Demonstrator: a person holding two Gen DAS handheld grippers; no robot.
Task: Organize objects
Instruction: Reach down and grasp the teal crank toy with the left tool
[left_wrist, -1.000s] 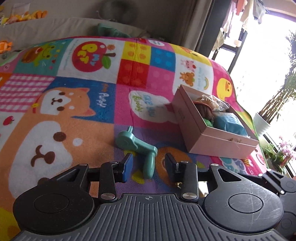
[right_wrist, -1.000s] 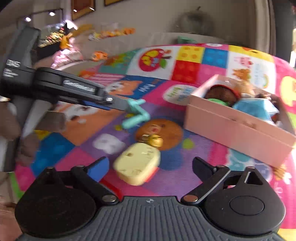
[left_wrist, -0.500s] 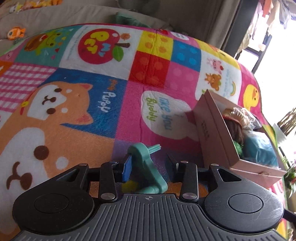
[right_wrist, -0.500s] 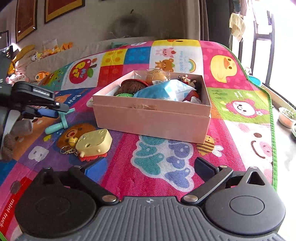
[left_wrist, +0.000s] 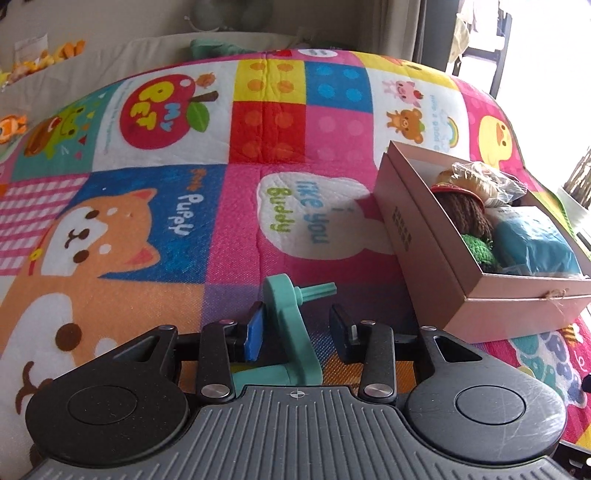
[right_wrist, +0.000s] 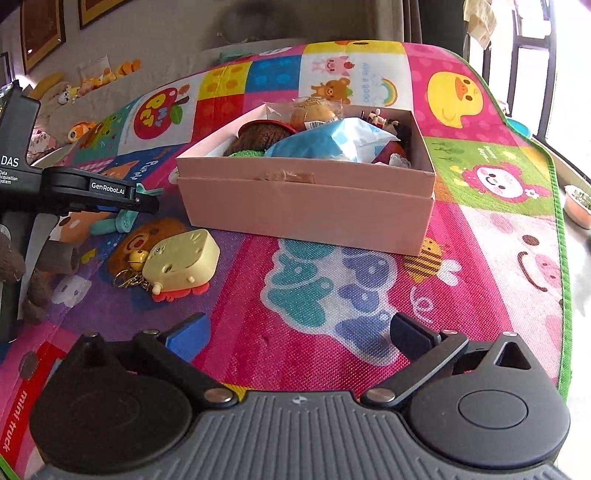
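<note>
Left wrist view: the left gripper (left_wrist: 295, 328) straddles a teal crank toy (left_wrist: 291, 325) on the play mat (left_wrist: 147, 206), jaws apart, unclamped; closing off-centre could flick it away.

Right wrist view: the right gripper (right_wrist: 295, 332), jaws opening and empty, faces the pink box (right_wrist: 306, 199); the cheese-shaped keychain (right_wrist: 181, 258) lies left, risking a knock.

Teal crank (left_wrist: 291, 325); pink box (left_wrist: 436, 258) — cartoon-patchwork mat (left_wrist: 229, 206)

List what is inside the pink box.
The pink box holds a brown knitted toy, green crochet piece, blue packet and wrapped bun; anything beneath them is covered.
</note>
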